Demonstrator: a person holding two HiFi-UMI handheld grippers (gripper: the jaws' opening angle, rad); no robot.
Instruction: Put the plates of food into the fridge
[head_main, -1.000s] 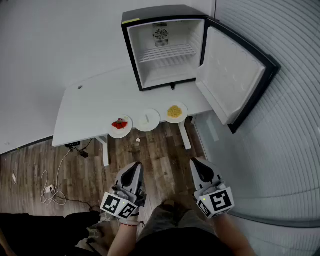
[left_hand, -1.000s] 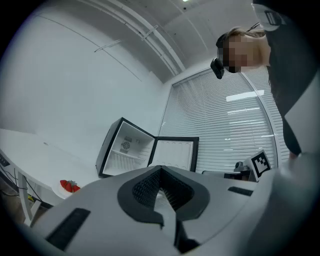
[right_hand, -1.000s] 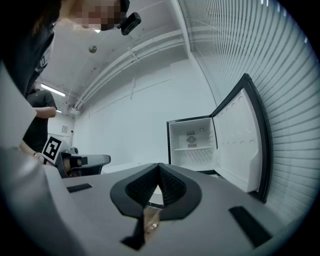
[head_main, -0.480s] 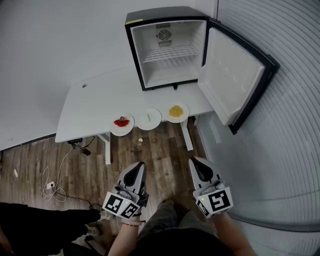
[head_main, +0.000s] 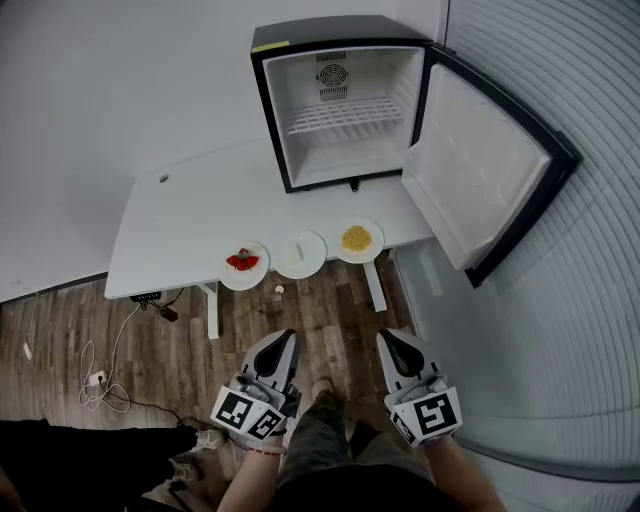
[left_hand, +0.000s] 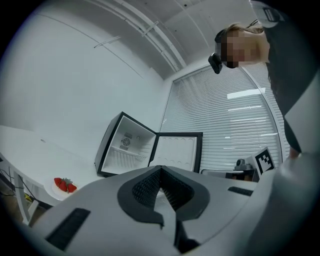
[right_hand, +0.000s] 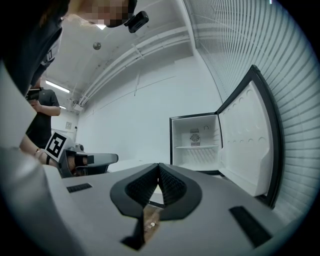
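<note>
- Left gripper (head_main: 282, 340) and right gripper (head_main: 391, 338): both clenched, nothing between the jaws, well short of the table (head_main: 180, 215).
- Three plates (head_main: 298, 254) in a row on the table's near edge, 12 o'clock from the grippers. Beyond them the fridge (head_main: 345, 162) stands open.
- Risk: arriving clenched could shove a plate off that edge. The door (head_main: 490, 170) at 2 o'clock could snag the right arm.

Head view steeply down; both gripper views toward the fridge (head_main: 340, 110)
</note>
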